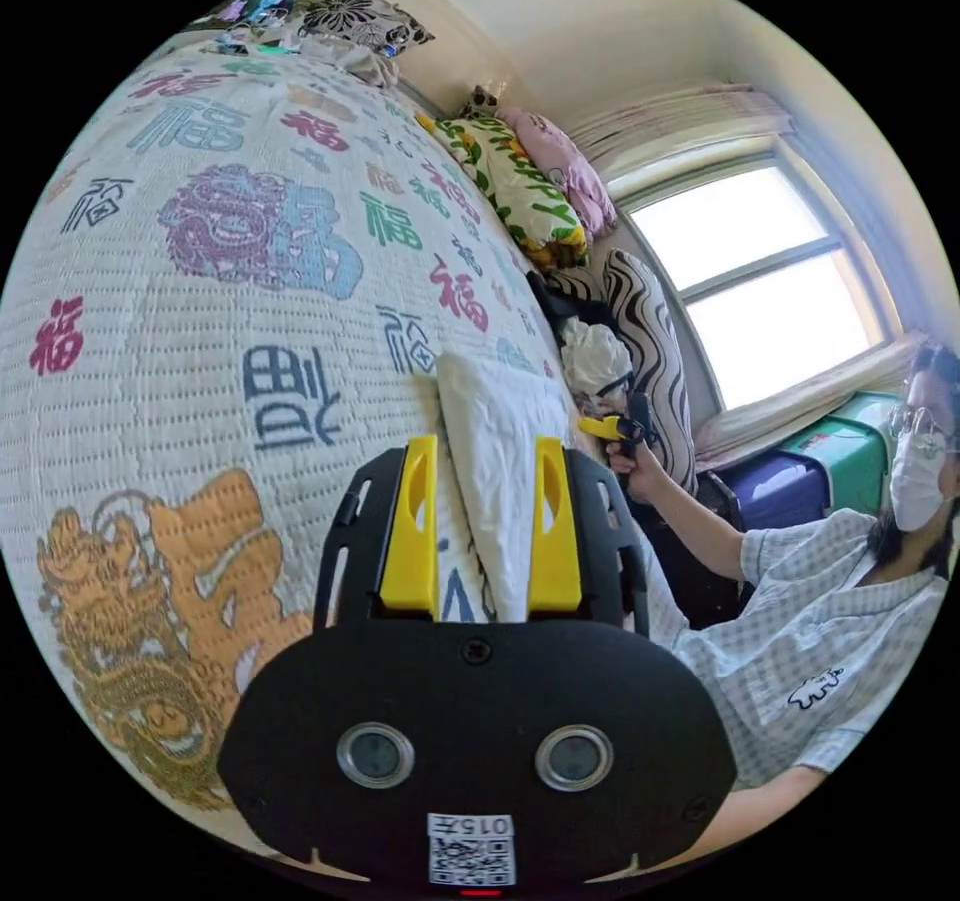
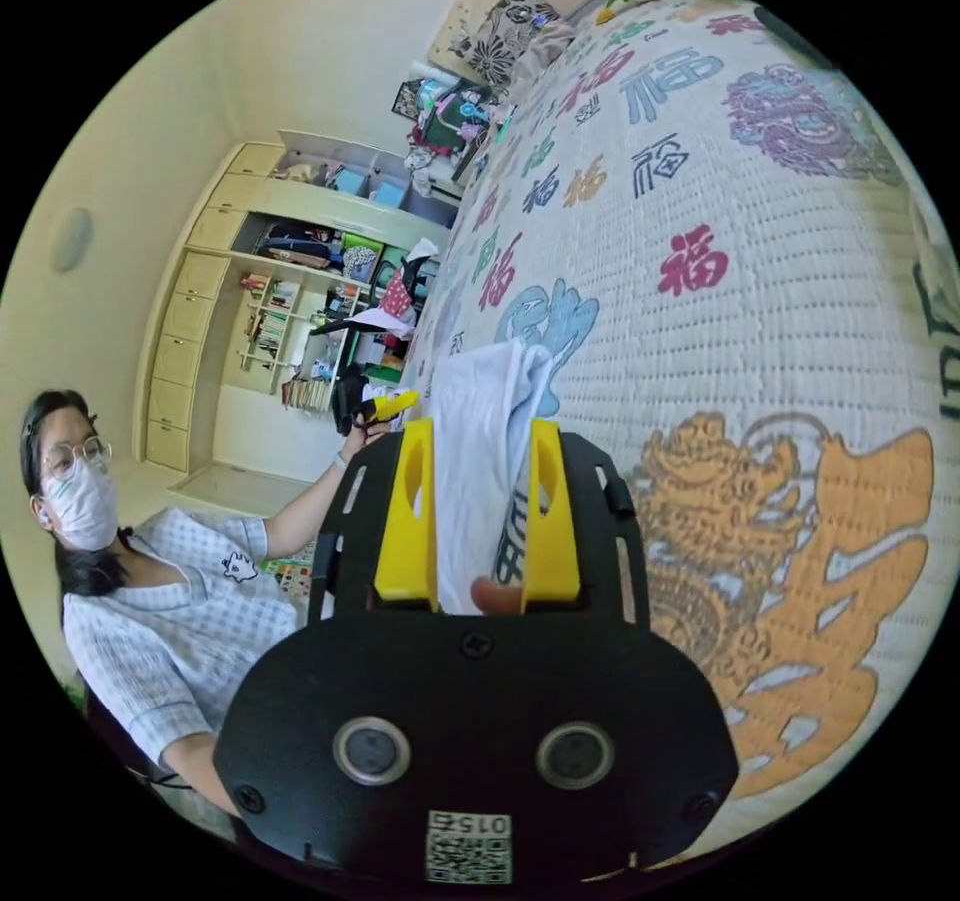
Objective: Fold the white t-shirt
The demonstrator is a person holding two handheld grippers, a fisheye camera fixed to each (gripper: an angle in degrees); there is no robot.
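On the bed's patterned quilt (image 1: 200,361), the white t-shirt (image 1: 495,461) lies bunched between the spread jaws of the left tool (image 1: 484,501), and of the right tool (image 2: 478,501) likewise; neither pinches yet, so closing on a loose layer could drag the fold askew.

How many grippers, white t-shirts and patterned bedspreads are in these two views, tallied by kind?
Grippers: 2 (left gripper, right gripper)
White t-shirt: 1, lying between the jaws of both grippers
Patterned bedspread: 1
Total: 4
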